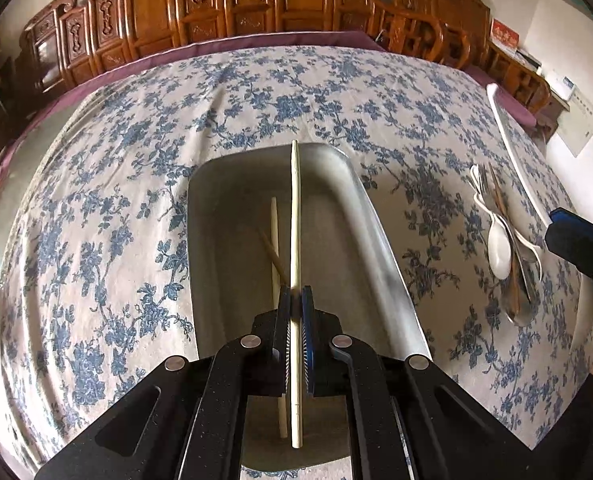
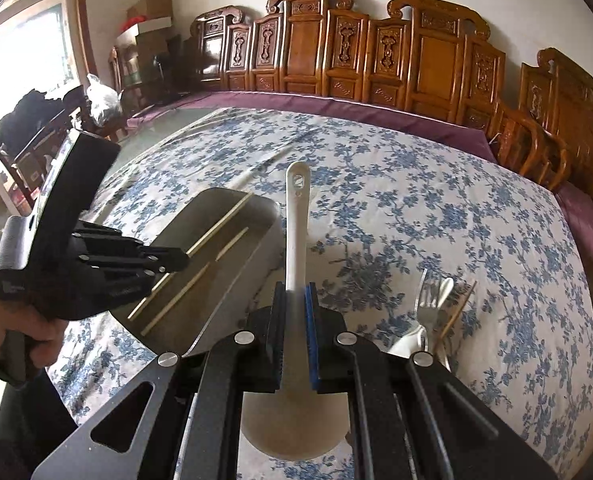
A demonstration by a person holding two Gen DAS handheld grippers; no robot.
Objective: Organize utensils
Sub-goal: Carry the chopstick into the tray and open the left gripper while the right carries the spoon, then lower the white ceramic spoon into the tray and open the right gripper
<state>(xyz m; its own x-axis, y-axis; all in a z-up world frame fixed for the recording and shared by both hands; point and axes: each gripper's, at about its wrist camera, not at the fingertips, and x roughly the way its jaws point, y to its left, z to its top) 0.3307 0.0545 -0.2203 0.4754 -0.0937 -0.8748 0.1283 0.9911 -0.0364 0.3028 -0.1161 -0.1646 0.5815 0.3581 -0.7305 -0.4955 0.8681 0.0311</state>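
My left gripper (image 1: 296,300) is shut on a pale chopstick (image 1: 295,216) and holds it lengthwise above a metal tray (image 1: 360,216). Another pale chopstick (image 1: 274,232) and a darker brown one (image 1: 272,254) lie in the tray. My right gripper (image 2: 295,294) is shut on a white spoon (image 2: 296,220), handle pointing away, bowl under the gripper. It hovers just right of the tray (image 2: 256,240). The left gripper (image 2: 176,260) shows there over the tray with its chopstick (image 2: 220,224). A pile of utensils (image 1: 508,248) lies right of the tray: white spoons, a fork, brown chopsticks.
The floral tablecloth (image 1: 116,200) covers the table. A white tray (image 1: 512,148) lies at the far right edge. Carved wooden chairs (image 2: 376,60) line the far side. The fork (image 2: 426,300) and a chopstick (image 2: 456,308) lie right of my right gripper.
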